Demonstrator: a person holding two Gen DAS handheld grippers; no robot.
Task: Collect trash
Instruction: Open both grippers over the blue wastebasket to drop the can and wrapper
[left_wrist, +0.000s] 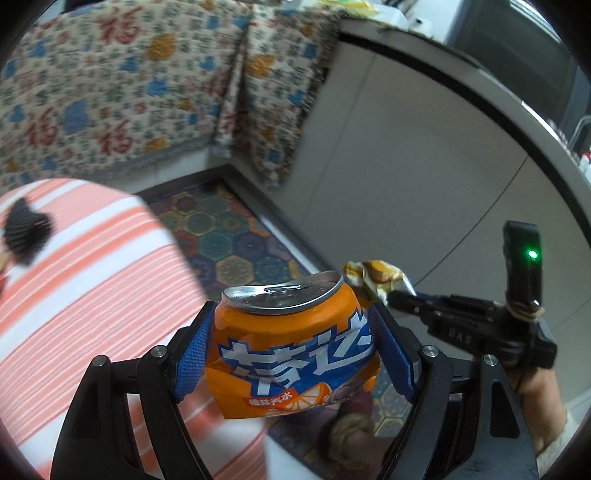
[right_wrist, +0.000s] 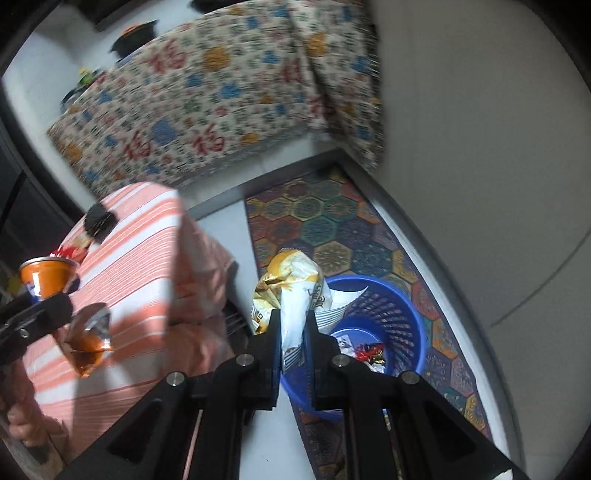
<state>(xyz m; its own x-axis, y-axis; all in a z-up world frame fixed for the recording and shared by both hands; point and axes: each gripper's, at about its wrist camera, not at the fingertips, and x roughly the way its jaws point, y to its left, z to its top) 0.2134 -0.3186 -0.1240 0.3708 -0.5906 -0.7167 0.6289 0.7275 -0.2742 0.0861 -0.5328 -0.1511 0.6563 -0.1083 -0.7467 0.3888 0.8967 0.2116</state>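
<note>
A patterned sofa cover (right_wrist: 207, 99) is filling the background, and a striped orange-and-white cloth (right_wrist: 140, 258) is draping a table beside a hexagon-patterned rug (right_wrist: 332, 229). A blue slotted basket (right_wrist: 399, 317) is standing on that rug, already holding a few wrappers. The left gripper (left_wrist: 291, 347) is clamping a dented orange soda can (left_wrist: 291, 354), its rim crushed inward and blue-white lettering wrapping its side, above the table's edge. The right gripper (right_wrist: 293, 332) is pinching a crumpled white-and-gold snack bag (right_wrist: 295, 288) just beside the basket's rim.
</note>
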